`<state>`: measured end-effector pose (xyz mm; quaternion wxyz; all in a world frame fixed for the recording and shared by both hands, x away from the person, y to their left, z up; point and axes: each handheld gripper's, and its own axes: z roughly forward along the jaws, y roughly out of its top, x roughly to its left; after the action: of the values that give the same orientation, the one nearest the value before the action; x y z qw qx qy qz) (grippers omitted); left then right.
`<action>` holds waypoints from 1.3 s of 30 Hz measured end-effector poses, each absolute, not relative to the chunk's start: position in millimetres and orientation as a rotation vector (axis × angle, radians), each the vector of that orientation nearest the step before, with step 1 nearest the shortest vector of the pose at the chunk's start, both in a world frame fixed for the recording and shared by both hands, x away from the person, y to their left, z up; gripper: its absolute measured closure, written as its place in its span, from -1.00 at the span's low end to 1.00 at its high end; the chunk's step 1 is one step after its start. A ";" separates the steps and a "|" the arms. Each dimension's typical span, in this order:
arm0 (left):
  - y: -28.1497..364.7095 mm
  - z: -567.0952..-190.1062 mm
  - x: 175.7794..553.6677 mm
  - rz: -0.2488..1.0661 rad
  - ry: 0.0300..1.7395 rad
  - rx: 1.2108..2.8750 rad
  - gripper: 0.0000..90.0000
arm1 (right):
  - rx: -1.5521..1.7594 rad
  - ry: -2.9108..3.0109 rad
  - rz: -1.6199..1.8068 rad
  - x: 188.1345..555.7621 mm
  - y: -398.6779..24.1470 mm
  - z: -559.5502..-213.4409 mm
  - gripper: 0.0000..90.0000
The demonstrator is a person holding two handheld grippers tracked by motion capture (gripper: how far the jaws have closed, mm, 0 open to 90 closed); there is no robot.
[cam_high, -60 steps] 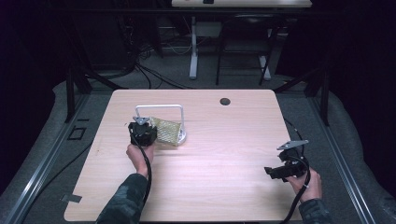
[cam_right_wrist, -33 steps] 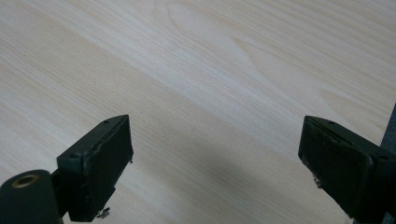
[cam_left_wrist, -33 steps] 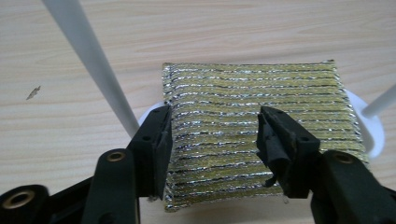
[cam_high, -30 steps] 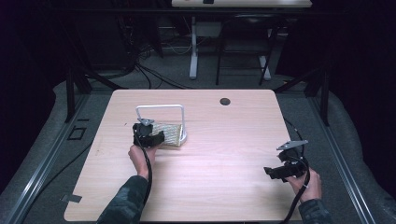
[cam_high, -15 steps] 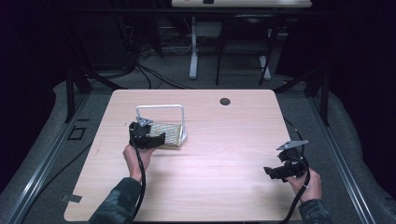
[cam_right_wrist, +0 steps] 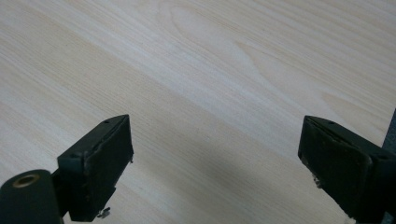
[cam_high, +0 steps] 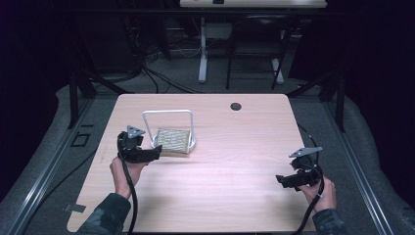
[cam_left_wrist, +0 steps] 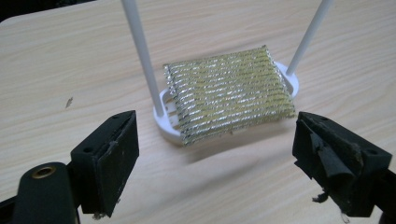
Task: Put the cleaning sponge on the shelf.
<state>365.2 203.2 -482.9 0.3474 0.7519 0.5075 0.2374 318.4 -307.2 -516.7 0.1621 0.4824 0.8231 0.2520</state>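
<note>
The scouring pad (cam_left_wrist: 229, 93) is seen lying flat on the white rack (cam_left_wrist: 164, 119), directly ahead of the left gripper (cam_left_wrist: 212, 158) and beyond its fingertips. The pad is carried on the rack's base and projects past its near edge, between the two white uprights, which are bridged at the top to form a hoop in the high view. The pad is wider than the base, so an overhang is left at the near edge.

The left gripper's jaws are spread wide and have just been opening; nothing is held between them, and the pads are clear of the scouring pad. This spacing is judged to suit a release, the pad being left to rest on the rack under its own weight. The left gripper (cam_high: 145, 153) is shown just beside the rack (cam_high: 169, 113), pointed toward it.

The right gripper (cam_right_wrist: 215, 172) is likewise spread, with only bare table (cam_right_wrist: 196, 70) ahead of its jaws. It (cam_high: 288, 180) is held well apart from the rack, near the table's right edge, a position judged to keep it out of the working area.
</note>
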 end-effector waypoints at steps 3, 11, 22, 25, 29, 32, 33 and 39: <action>214.6 -481.6 355.5 0.618 1.321 1.966 -0.73 | 1.377 2.352 0.711 318.2 -307.2 -516.5 -0.79; 241.1 -488.2 335.7 0.620 1.379 1.952 -0.80 | 1.374 2.349 0.712 317.2 -304.8 -515.6 -0.78; 274.9 -510.0 308.7 0.588 1.472 1.994 -0.91 | 1.368 2.354 0.702 317.3 -301.9 -517.8 -0.77; 280.6 -518.9 304.2 0.562 1.498 2.025 -0.98 | 1.370 2.358 0.694 317.3 -301.6 -518.1 -0.77; 286.6 -525.1 298.5 0.551 1.517 2.025 -1.00 | 1.364 2.359 0.695 317.5 -300.4 -519.3 -0.77; 289.5 -527.2 297.8 0.544 1.524 2.030 -1.00 | 1.363 2.363 0.695 318.4 -300.8 -519.7 -0.77; 292.5 -529.8 297.1 0.536 1.537 2.031 -1.00 | 1.369 2.371 0.688 319.8 -300.0 -521.5 -0.77; 296.0 -539.7 299.3 0.484 1.553 2.066 -1.00 | 1.362 2.382 0.672 320.9 -300.5 -523.5 -0.77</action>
<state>299.3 296.0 -539.7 0.2531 0.7601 0.5714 0.1780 320.9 -300.5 -523.5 0.1577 0.4762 0.8327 0.2348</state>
